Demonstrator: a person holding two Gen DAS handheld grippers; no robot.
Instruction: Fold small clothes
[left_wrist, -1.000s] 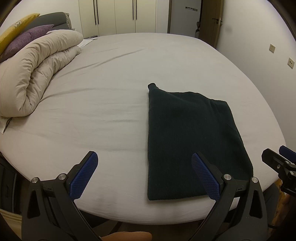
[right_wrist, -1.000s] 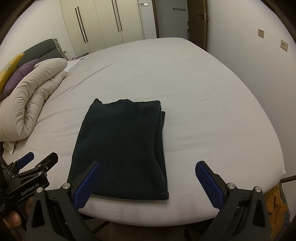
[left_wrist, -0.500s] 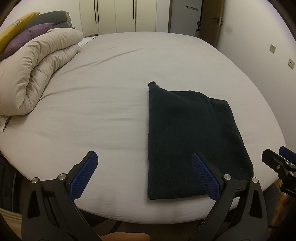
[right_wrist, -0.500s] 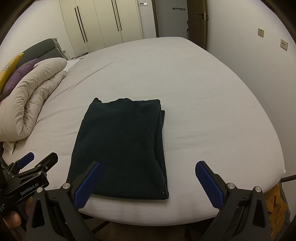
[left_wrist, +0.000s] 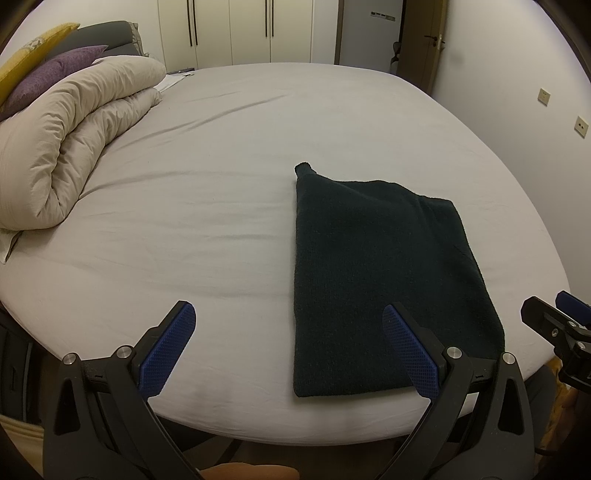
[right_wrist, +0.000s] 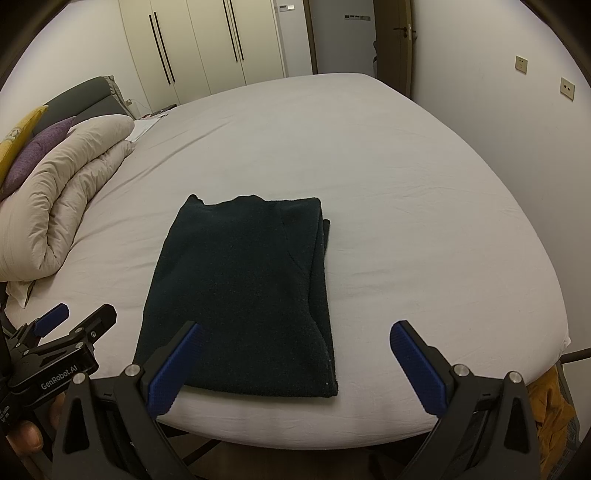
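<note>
Dark green garment (right_wrist: 240, 291) folded into a flat rectangle, lying on the grey sheet of the bed (right_wrist: 406, 206) close to its near edge; folded layers stacked along the right side in the right wrist view, one small corner poking out at the far left in the left wrist view (left_wrist: 384, 280). Left claw (left_wrist: 288, 347) released, blue pads spread wide, held off the near edge of the bed, touching nothing; right pad overlapping the near part of the garment in the view only. Right claw (right_wrist: 295, 363) likewise released and empty, spread wide above the near edge, garment just beyond its left pad. Rolled beige duvet (left_wrist: 70, 147) at the far left of the bed, well apart from the garment, with a purple pillow (left_wrist: 51, 77) and a yellow pillow (left_wrist: 33, 48) behind it. White wardrobe doors (right_wrist: 207, 40) along the far wall, a dark door (right_wrist: 399, 40) to their right. Orange cloth (right_wrist: 554, 410) below the bed's near right corner.
</note>
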